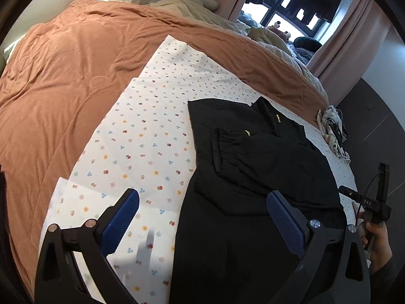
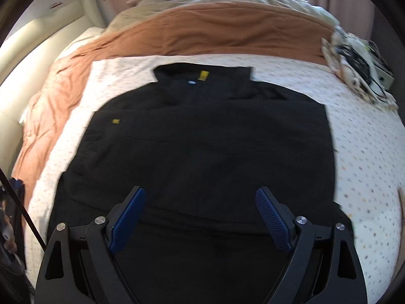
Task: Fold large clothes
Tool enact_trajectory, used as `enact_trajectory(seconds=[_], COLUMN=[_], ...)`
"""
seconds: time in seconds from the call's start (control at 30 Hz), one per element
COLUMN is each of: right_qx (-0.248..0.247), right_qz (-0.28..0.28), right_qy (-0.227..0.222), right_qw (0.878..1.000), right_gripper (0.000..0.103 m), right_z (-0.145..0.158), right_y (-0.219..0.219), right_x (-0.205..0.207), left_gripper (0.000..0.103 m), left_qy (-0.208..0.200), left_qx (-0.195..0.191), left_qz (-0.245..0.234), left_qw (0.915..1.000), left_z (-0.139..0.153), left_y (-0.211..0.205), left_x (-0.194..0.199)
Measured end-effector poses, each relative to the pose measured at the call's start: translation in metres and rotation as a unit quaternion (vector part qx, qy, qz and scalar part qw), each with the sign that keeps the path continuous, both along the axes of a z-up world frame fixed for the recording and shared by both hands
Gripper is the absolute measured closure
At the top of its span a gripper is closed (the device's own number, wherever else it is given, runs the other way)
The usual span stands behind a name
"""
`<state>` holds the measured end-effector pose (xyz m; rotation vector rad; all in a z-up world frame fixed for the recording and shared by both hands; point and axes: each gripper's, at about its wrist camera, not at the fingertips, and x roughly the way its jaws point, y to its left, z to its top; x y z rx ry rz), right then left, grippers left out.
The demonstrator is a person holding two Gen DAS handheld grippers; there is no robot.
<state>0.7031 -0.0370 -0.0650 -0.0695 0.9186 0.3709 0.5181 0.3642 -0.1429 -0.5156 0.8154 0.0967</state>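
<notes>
A bed point(image 1: 63, 81) under a rust-brown cover fills the room, pink curtains point(image 1: 336, 50) behind it. A white flowered sheet point(image 1: 141, 136) lies across it, and the black jacket point(image 2: 202, 139) lies flat on that. Both the left claw point(image 1: 202, 210) and right claw point(image 2: 200, 202) hang above the jacket's near edge, jaws spread wide and empty.

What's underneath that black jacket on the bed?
The black jacket lies on a white flowered sheet, which is spread over an orange-brown blanket. Whatever sits directly beneath the jacket's middle is covered, so it cannot be seen.
</notes>
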Motion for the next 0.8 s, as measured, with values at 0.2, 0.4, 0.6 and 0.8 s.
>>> enact_trajectory(seconds=[0.2,0.4,0.6,0.8], right_qx=[-0.028,-0.056,-0.055,-0.082], right_qz=[-0.053,-0.097,-0.130,-0.106], right_qy=[0.008,0.025,0.036,0.032], right_qw=[0.998,0.993,0.989,0.990], right_gripper=[0.015,0.015,0.015,0.015], right_z=[-0.028,-0.053,-0.066,-0.073], right_y=[-0.060,-0.081,-0.093,-0.080], right_x=[0.009,0.023,0.035,0.035], left_gripper=[0.000,0.005,0.022,0.029], left_qy=[0.017,0.041,0.063,0.098], left_qx=[0.018,0.032,0.044,0.073], left_qz=[-0.030,-0.051,-0.068,-0.058], left_qw=[0.9992,0.9973,0.9947,0.9908], left_z=[-0.010,-0.031,-0.047,-0.072], left_y=[-0.017,-0.036,-0.057,-0.065], left_x=[0.052,0.095,0.128,0.149])
